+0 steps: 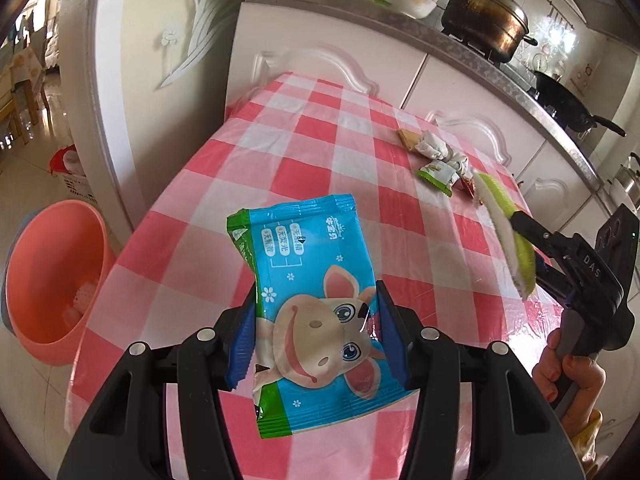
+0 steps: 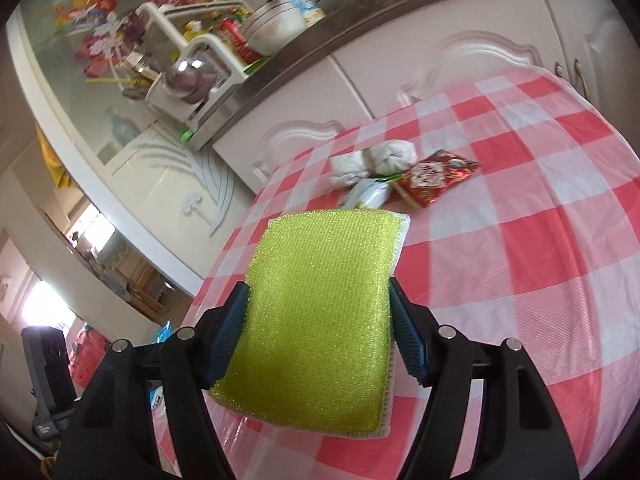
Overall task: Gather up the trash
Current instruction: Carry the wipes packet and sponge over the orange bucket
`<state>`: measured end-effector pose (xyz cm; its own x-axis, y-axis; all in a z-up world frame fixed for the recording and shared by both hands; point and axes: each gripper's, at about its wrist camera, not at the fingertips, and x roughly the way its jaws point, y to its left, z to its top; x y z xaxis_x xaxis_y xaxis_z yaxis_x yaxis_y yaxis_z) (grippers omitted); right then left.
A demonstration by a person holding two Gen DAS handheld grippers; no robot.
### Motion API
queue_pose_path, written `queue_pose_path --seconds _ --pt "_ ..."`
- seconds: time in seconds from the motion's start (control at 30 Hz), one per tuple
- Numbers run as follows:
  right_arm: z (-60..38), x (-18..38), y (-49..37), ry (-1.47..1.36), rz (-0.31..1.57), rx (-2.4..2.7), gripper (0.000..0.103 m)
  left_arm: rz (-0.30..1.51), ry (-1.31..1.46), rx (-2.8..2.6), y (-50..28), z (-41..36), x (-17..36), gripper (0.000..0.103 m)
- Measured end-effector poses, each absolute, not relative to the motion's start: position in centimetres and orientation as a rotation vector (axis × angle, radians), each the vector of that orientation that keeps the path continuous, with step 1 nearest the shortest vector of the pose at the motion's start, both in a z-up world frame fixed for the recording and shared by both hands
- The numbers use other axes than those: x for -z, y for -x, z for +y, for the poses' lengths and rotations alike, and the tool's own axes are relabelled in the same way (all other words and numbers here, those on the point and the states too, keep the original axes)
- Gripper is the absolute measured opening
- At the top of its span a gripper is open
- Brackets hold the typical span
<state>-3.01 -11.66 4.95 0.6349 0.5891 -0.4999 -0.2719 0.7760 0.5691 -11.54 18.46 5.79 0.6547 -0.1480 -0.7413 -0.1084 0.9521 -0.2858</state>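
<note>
My left gripper [image 1: 316, 332] is shut on a blue wet-wipe packet [image 1: 308, 292] with a cartoon cow, held above the red-and-white checked table [image 1: 304, 132]. My right gripper [image 2: 320, 320] is shut on a yellow-green scrubbing sponge [image 2: 320, 304]; in the left wrist view that sponge [image 1: 506, 232] hangs at the right, over the table's right side. A small heap of trash lies at the far side of the table: crumpled white tissues [image 2: 376, 160], a red wrapper [image 2: 436, 176], a green-edged wrapper [image 1: 438, 174] and a tan piece [image 1: 410, 139].
A pink plastic basin [image 1: 52, 280] stands on the floor left of the table. White cabinets run behind the table, with a steel counter [image 1: 500, 60] carrying a pot, bowls and a wok. A person's hand [image 1: 568, 376] grips the right gripper's handle.
</note>
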Motion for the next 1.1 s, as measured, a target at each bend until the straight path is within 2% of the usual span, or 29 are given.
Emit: queue_pose_path --seconds 0.6,1.1 --pt "-5.0 -5.8 3.2 -0.391 0.86 -0.569 0.069 0.822 0.408 -0.102 14.5 28.0 -3.9 0.055" --pt "6.9 -7.8 3.9 -0.234 0.94 -0.786 0.069 0.768 0.502 -0.269 18.1 37.3 -2.6 0.055"
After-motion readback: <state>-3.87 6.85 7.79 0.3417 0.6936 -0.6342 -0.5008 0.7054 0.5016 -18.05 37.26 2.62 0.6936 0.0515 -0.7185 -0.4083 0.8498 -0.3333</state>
